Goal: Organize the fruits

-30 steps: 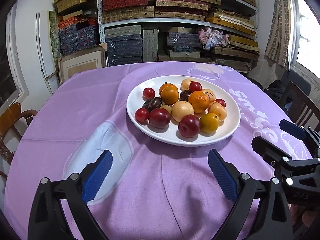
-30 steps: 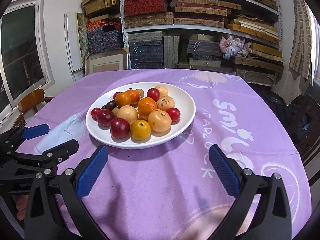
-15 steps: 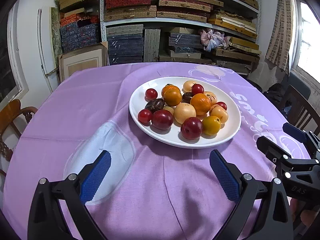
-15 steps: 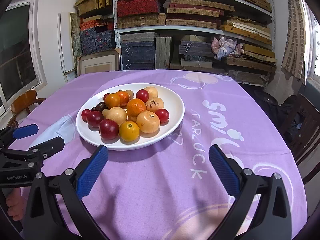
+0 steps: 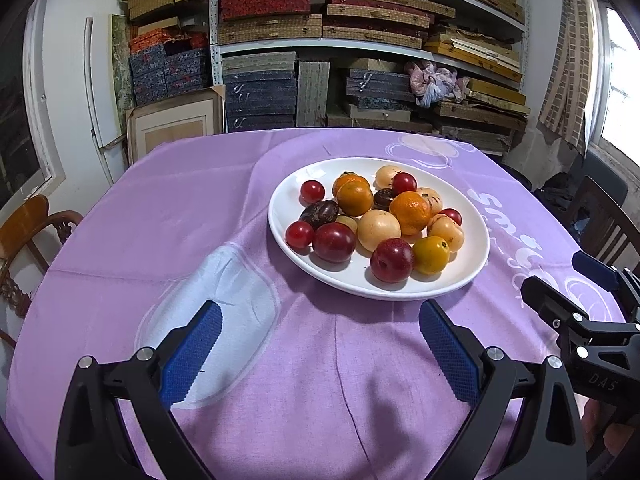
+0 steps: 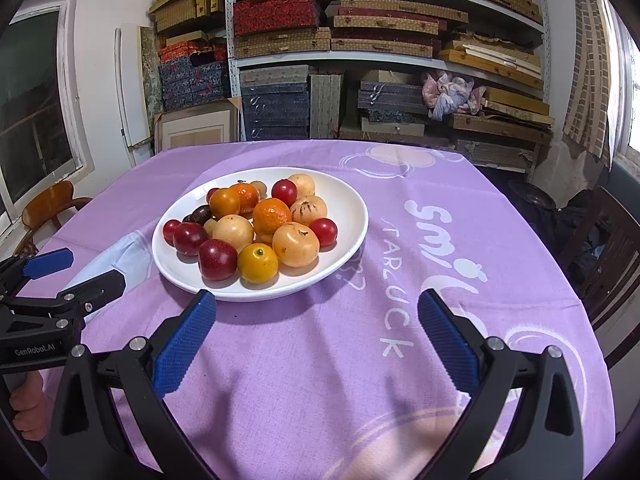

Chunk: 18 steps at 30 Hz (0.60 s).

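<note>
Left gripper (image 5: 320,340) was held spread, empty, near edge of purple tablecloth (image 5: 160,220). Mixed fruits (image 5: 376,220) were piled on white plate (image 5: 476,248), centre-far. Right gripper (image 6: 316,332) was spread, empty. Plate was brought nearer in both views since earlier; approach was judged under way.

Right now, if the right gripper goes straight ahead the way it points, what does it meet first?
Probably the purple tablecloth, since the open right gripper tilts down at bare cloth. Kept level, its left finger would likely reach the white plate's near rim first; depth is unclear.
</note>
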Each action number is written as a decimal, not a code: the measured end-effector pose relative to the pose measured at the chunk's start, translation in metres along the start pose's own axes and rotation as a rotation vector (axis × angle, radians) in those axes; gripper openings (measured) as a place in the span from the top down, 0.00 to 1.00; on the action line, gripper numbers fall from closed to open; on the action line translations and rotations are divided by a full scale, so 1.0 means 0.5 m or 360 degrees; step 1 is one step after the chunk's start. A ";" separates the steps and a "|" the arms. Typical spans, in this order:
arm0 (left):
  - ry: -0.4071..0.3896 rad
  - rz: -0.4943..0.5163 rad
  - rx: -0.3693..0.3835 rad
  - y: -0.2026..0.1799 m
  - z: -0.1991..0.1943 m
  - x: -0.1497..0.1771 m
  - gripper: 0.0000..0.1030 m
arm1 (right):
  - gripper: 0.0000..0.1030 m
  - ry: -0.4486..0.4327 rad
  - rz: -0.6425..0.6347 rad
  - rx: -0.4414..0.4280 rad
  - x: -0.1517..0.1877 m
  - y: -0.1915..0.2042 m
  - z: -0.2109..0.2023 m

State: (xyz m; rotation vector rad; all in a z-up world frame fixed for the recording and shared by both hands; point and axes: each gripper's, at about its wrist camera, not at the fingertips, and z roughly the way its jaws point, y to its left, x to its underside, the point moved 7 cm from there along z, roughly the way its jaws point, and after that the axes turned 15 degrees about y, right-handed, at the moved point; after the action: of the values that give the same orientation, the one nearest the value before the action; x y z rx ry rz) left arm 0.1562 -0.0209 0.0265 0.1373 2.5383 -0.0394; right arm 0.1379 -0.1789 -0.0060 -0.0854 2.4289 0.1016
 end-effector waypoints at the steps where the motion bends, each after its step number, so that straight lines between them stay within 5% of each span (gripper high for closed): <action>1: -0.0012 0.0002 -0.0019 0.001 -0.001 0.000 0.03 | 0.04 0.0000 0.0000 -0.0001 0.000 0.000 0.000; 18: -0.0008 0.0045 -0.0036 -0.015 0.008 0.004 0.03 | 0.04 -0.0007 0.0008 -0.0004 0.000 -0.003 -0.002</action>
State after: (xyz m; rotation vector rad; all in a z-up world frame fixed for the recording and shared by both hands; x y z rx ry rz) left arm 0.1561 -0.0286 0.0221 0.1639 2.5305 0.0004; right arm 0.1372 -0.1803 -0.0053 -0.0799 2.4247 0.1070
